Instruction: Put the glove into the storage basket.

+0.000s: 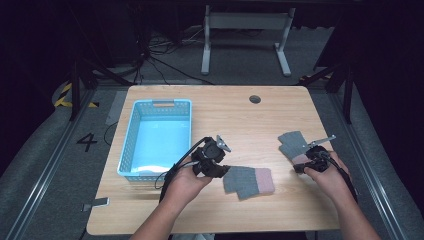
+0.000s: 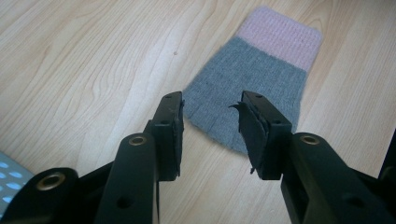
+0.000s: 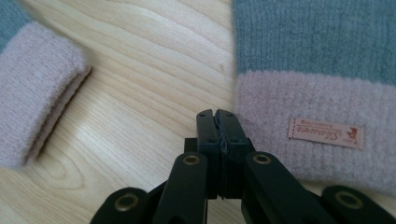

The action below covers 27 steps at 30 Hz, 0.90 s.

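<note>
I hold my left gripper [image 2: 210,133] with jaws apart over the finger end of the grey knitted glove with a pink cuff [image 2: 254,79], not gripping it. My right gripper [image 3: 217,128] is pressed together, empty, just beside the second grey-and-pink glove [image 3: 317,60]; its fingers are cut off. The wooden table [image 1: 235,112] lies beneath.

Left gripper [image 2: 212,123] jaws stand apart; right gripper [image 3: 217,122] jaws pressed together.
</note>
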Motion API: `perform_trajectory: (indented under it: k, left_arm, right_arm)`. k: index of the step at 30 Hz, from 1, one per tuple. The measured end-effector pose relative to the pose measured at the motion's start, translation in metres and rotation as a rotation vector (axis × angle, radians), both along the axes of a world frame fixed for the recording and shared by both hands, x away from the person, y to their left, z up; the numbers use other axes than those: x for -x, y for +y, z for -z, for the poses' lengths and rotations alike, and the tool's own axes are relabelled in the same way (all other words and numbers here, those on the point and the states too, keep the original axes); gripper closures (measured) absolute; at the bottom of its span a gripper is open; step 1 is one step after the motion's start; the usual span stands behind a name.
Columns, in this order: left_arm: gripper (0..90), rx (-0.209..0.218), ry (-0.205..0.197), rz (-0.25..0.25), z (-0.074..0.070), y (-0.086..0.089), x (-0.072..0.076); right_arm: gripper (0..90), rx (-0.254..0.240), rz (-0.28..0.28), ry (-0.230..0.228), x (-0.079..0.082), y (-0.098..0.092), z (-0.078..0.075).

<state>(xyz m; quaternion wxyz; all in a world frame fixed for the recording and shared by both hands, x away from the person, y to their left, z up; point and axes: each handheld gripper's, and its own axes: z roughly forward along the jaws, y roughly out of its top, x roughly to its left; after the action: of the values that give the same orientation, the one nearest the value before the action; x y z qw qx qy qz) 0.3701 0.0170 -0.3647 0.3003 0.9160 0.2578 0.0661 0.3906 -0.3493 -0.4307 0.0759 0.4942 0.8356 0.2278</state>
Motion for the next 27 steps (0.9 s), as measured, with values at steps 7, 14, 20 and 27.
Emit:
perform_trajectory:
  k: [7,14,20,27]
  left_arm:
    - [60.3,0.004,0.003,0.006,-0.001,-0.002,-0.001]
    - [60.1,0.004,0.001,0.009,-0.001,-0.002,-0.002]
    - [60.0,0.014,-0.004,0.000,-0.002,-0.001,-0.002]
    - [59.8,0.014,0.000,0.002,-0.002,0.000,-0.002]
  right_arm:
    - [89.9,-0.001,0.021,0.011,0.003,-0.005,-0.001]
    - [89.9,-0.031,0.010,0.002,0.006,-0.006,-0.006]
    - [88.6,-0.094,-0.014,-0.060,0.010,-0.004,-0.020]
    - [77.4,-0.146,0.012,-0.166,0.013,-0.009,-0.034]
